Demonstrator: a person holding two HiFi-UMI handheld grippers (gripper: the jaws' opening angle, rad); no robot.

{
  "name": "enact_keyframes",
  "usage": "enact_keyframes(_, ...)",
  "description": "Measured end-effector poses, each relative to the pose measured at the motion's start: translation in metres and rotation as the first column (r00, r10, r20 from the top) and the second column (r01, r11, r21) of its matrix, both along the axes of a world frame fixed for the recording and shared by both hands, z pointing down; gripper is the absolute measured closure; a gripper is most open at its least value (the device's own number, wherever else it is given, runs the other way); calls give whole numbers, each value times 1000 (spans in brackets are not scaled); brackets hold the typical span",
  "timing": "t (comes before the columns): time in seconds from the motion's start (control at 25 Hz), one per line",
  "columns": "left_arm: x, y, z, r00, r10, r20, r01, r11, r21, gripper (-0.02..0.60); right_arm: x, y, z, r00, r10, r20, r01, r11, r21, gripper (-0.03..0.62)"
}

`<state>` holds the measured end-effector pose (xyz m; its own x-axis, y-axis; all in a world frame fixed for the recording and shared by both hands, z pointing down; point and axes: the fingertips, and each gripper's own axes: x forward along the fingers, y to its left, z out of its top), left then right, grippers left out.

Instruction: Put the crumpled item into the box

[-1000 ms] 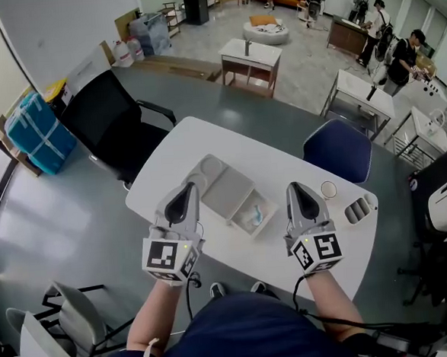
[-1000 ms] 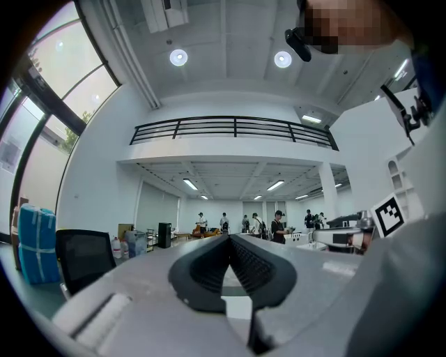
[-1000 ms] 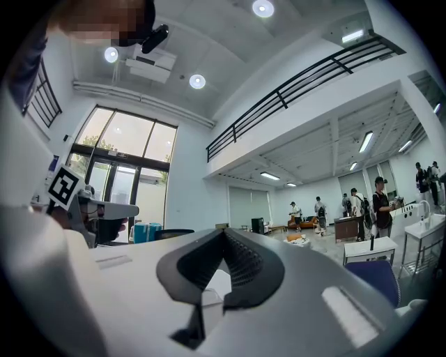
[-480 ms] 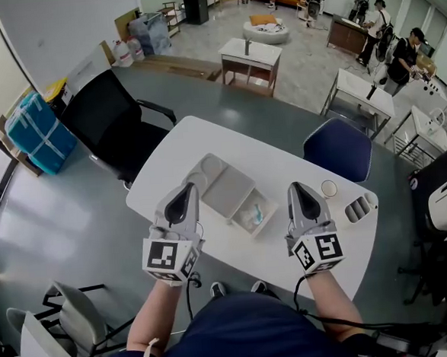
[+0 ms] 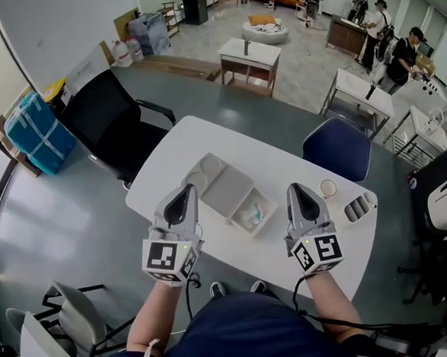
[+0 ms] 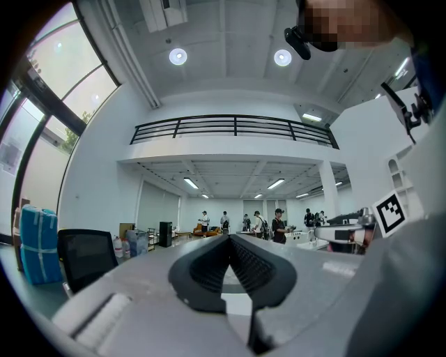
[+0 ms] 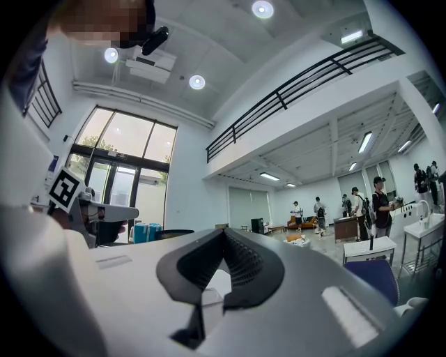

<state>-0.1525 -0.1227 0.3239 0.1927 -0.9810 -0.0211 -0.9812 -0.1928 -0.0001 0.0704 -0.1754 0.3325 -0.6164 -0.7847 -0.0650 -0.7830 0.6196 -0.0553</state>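
Nothing has shifted in the last second, and both hands are parked. The left gripper sits left of the box, jaws pressed together on nothing. The box lies open on the table. The crumpled item, a pale bluish-white wad, looks to be already down in the box's near-right section, though it's too small to swear it's fully inside. The right gripper sits right of the box, jaws also closed and empty. My guess on handling: feather-light, soft, squashes rather than slips, nothing to break. If it needs moving, I'd pinch the highest fold gently, since a hard squeeze would just flatten it.
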Motion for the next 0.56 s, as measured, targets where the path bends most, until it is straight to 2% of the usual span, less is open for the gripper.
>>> enact_keyframes(0.56, -2, 4, 1, 1000, 3, 1, -3, 1000, -3, 580, -1, 4, 3, 1000, 3, 1, -3, 1000, -6, 592)
